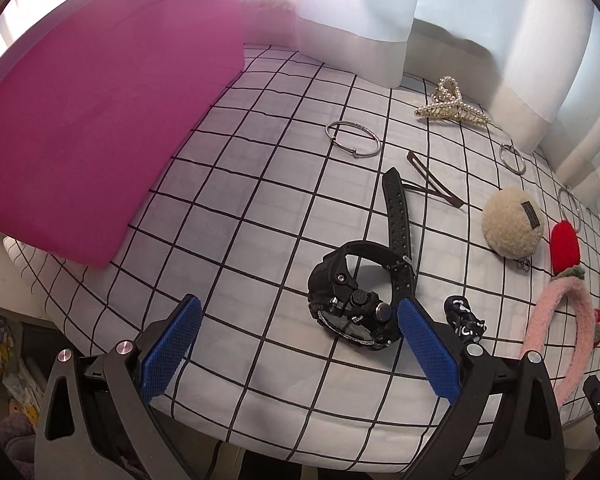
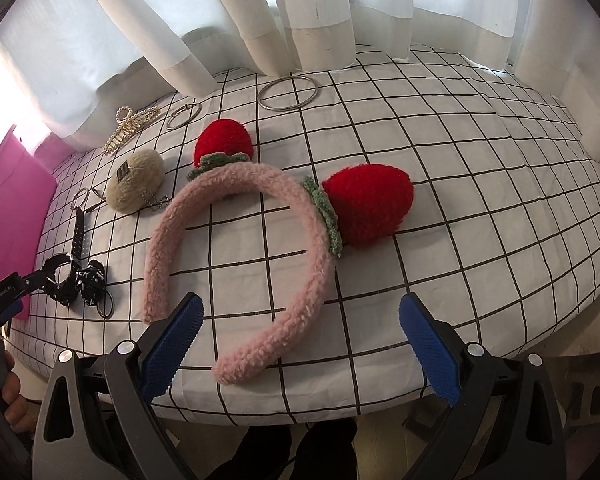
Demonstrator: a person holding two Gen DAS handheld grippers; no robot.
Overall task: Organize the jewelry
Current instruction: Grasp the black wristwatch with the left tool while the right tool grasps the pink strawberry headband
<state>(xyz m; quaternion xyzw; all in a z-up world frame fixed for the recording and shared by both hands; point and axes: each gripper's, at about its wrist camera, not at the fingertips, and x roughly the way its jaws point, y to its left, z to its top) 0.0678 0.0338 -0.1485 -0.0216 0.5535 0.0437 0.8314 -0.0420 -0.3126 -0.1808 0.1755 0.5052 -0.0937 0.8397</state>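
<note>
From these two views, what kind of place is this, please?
Probably a home room, perhaps a bedroom: a table under a checked cloth stands against white curtains, spread with personal accessories such as a strawberry headband and a black watch.

On the tablecloth, the watch lies left of the headband, the box farther left

Both tools same build: left tool and right tool have black angular arms, blue ribbed finger pads, silver round pivot screws. White lettering on the left tool's body in the right wrist view, too small to read, possibly a brand mark.
</note>
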